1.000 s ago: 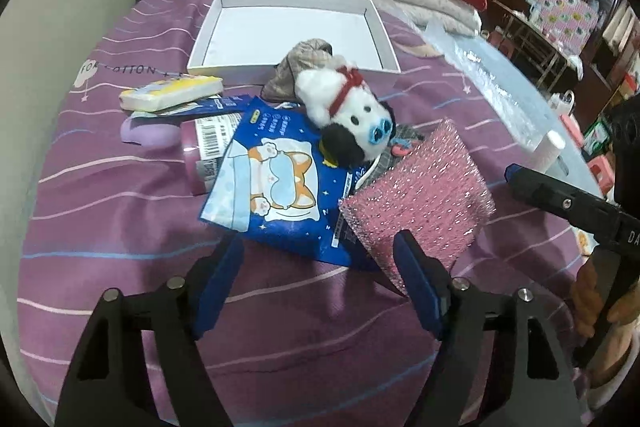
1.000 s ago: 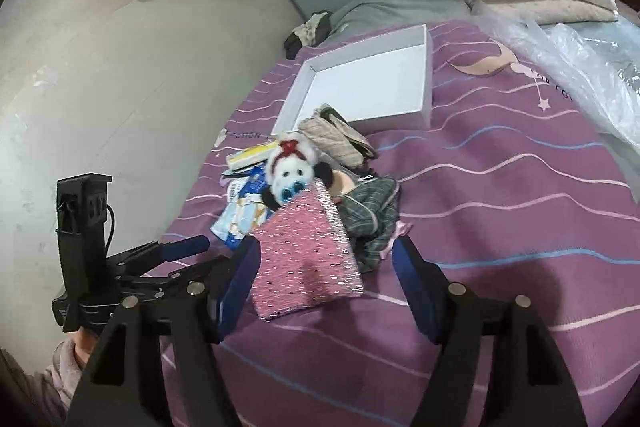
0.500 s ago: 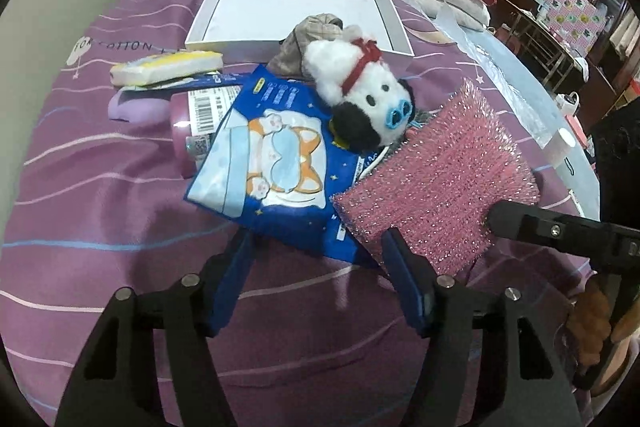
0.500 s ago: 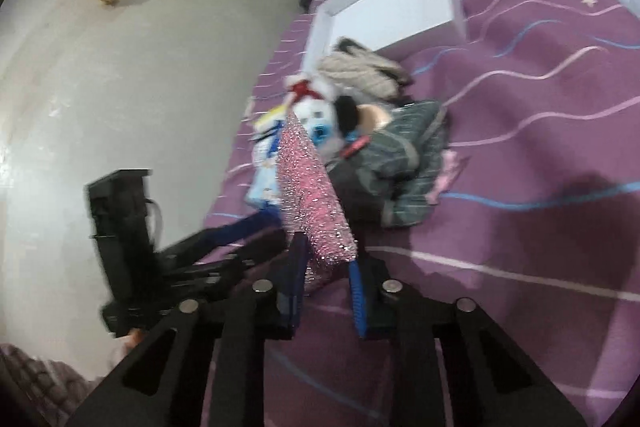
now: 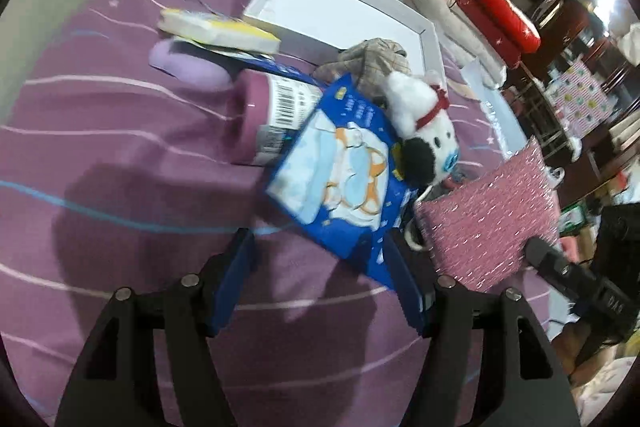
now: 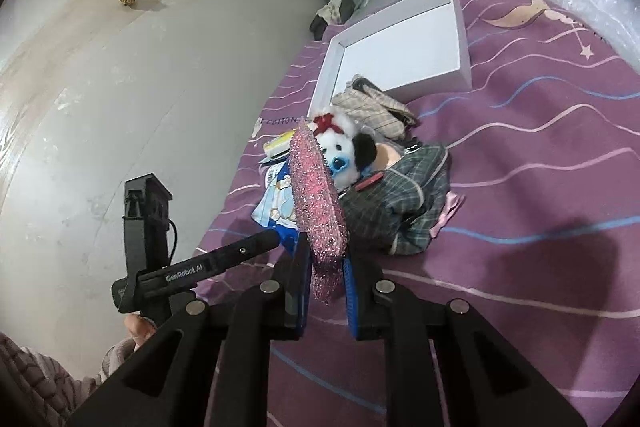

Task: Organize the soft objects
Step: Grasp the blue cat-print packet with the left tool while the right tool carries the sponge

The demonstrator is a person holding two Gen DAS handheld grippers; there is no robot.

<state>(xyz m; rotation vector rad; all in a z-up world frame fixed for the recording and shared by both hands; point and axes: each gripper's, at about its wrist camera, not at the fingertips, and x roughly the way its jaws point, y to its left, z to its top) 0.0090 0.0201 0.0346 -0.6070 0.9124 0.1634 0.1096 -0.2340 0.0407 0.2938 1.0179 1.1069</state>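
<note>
Since a second ago, right tongs (image 6: 325,291) have closed on the pink sponge (image 6: 316,203), now held edge-up off the bed (image 6: 540,155). Left tongs (image 5: 320,283) hang apart, empty, nearest the blue packet (image 5: 340,179). White box (image 6: 404,47) lies ahead beyond the pile, sponge's long axis pointing roughly toward it. Legible: "GenRobot.AI"; bedsheet "COTTON".
</note>
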